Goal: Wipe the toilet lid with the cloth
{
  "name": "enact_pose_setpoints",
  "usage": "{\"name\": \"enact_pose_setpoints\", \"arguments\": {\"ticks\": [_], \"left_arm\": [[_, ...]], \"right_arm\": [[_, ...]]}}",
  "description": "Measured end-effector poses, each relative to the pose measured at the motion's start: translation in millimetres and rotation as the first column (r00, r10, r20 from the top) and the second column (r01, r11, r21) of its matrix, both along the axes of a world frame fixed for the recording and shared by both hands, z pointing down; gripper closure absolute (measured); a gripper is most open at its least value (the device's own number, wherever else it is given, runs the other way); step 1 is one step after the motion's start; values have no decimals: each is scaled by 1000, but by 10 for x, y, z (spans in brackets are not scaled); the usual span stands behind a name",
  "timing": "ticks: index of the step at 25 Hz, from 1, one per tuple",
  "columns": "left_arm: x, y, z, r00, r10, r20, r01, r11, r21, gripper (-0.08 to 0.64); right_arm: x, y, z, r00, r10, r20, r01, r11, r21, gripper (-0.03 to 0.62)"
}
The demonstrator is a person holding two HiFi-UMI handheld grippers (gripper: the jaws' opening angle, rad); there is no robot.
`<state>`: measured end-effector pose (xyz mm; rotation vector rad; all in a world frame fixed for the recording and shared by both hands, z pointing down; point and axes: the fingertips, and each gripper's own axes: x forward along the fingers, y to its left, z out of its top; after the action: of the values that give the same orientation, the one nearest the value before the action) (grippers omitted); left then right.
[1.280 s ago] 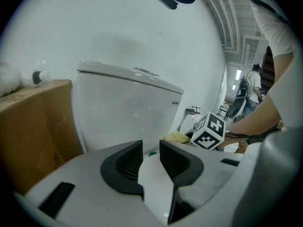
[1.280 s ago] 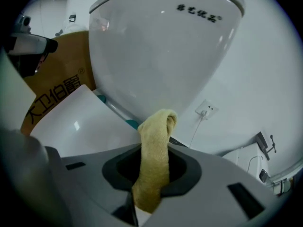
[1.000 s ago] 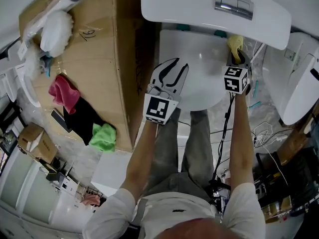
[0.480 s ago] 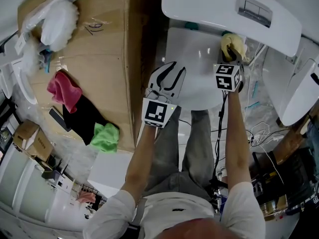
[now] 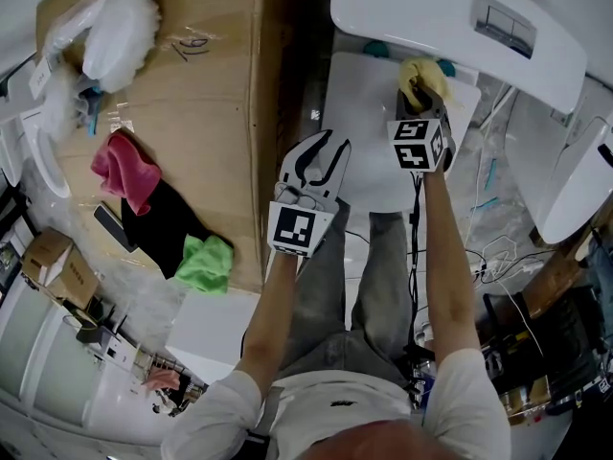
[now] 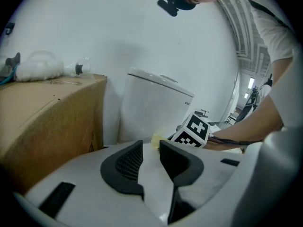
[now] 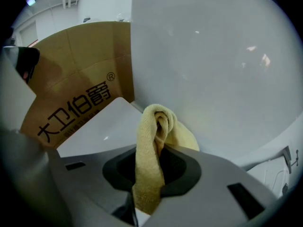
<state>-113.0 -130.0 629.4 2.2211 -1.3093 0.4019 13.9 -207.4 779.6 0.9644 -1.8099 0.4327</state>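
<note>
The cloth [image 5: 421,75] is yellow, toilet lid [image 5: 374,123] white, cardboard box [image 5: 201,132] brown.

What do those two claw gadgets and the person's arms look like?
The left gripper and right gripper are each a pale plastic shell with two black textured jaw pads, bearing a cube of black-and-white square markers. A thin black cable runs beside the right forearm. The person wears a white short-sleeved shirt.

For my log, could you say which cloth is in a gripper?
The yellow cloth, clamped in the right gripper; the pink cloth, black cloth and green cloth lie loose at left.
</note>
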Motion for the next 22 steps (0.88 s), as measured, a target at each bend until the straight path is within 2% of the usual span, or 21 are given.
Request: {"name": "enact_pose_setpoints", "arguments": {"ticks": [14, 22], "left_arm": [[-267, 267, 93, 994, -17, 109, 27, 996, -83, 480], [-288, 313, 126, 991, -1, 135, 16, 994, -109, 500]], "right_arm": [[-797, 94, 3, 988, -120, 99, 122, 993, -8, 488], [-1145, 194, 15, 973, -169, 159, 173, 985, -14, 488]]}}
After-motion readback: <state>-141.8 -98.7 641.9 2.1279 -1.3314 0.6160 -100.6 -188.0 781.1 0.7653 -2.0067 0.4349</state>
